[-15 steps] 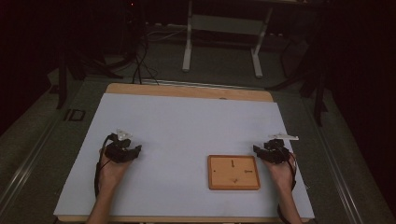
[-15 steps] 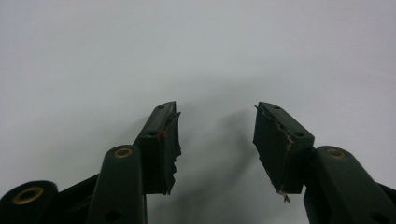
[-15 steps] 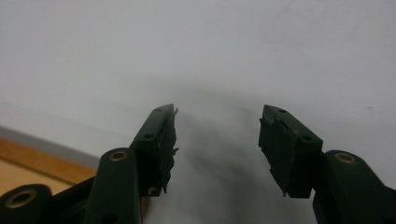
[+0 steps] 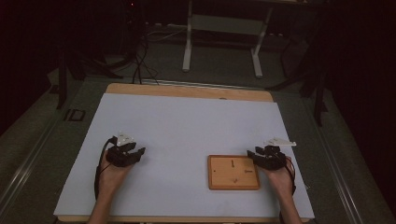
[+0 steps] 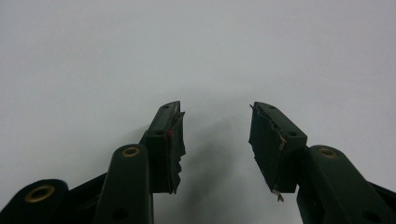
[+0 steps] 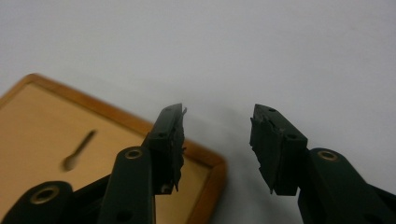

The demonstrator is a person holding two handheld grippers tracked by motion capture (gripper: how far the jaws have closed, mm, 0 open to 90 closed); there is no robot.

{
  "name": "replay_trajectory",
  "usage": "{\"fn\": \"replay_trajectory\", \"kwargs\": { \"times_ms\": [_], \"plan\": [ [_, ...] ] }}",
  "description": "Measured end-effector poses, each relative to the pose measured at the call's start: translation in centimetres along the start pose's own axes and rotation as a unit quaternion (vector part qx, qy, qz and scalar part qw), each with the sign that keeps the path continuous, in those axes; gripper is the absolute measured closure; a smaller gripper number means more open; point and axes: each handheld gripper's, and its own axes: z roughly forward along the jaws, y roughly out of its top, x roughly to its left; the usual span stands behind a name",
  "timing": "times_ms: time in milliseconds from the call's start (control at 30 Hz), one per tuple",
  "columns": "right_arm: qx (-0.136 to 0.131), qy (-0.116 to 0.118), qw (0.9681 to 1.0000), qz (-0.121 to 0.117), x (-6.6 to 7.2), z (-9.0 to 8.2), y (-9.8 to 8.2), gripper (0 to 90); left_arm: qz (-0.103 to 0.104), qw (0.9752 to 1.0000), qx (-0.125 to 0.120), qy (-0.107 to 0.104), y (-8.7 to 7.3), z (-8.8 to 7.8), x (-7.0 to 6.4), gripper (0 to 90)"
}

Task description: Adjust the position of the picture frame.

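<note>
The person's forearms come in from the near edge of the table [image 4: 187, 116], one at each side. The left hand [image 4: 111, 177] rests on the white surface at near left, its left gripper [image 4: 133, 153] pointing to the far right; the jaws stand apart with nothing between them, over bare table [image 5: 196, 56]. The right hand [image 4: 280, 179] lies at near right, its right gripper [image 4: 254, 156] aimed to the far left, jaws apart and empty [image 6: 217, 126]. Its left jaw hangs over the far right corner of the tray [image 4: 233, 172], the other over the table.

The tray, a shallow square of wood with a raised rim [image 6: 140, 122], lies flat at near right, just beside the right hand. Inside it there is a thin dark peg [image 4: 232, 163], and a small item [image 4: 236, 180] I cannot identify.
</note>
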Motion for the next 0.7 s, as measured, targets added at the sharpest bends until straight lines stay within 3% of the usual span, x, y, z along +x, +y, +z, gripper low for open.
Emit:
{"fn": "replay_trajectory", "kwargs": {
  "times_ms": [333,600,700],
  "plan": [
    [-0.006,0.048,0.9985,-0.027,1.4,-1.6,-0.6,57.9,0.019,0.9998,0.000,-0.008,0.1,0.1,-0.6,54.9],
    [0.014,0.088,0.9940,-0.065,2.4,-1.5,-1.3,65.3,0.019,0.9998,-0.001,-0.011,0.1,0.2,-0.6,55.6],
    [0.014,0.099,0.9927,-0.066,2.8,-1.9,-1.3,66.8,0.021,0.9997,-0.006,-0.012,0.2,0.2,-0.7,55.6]
  ]
}}
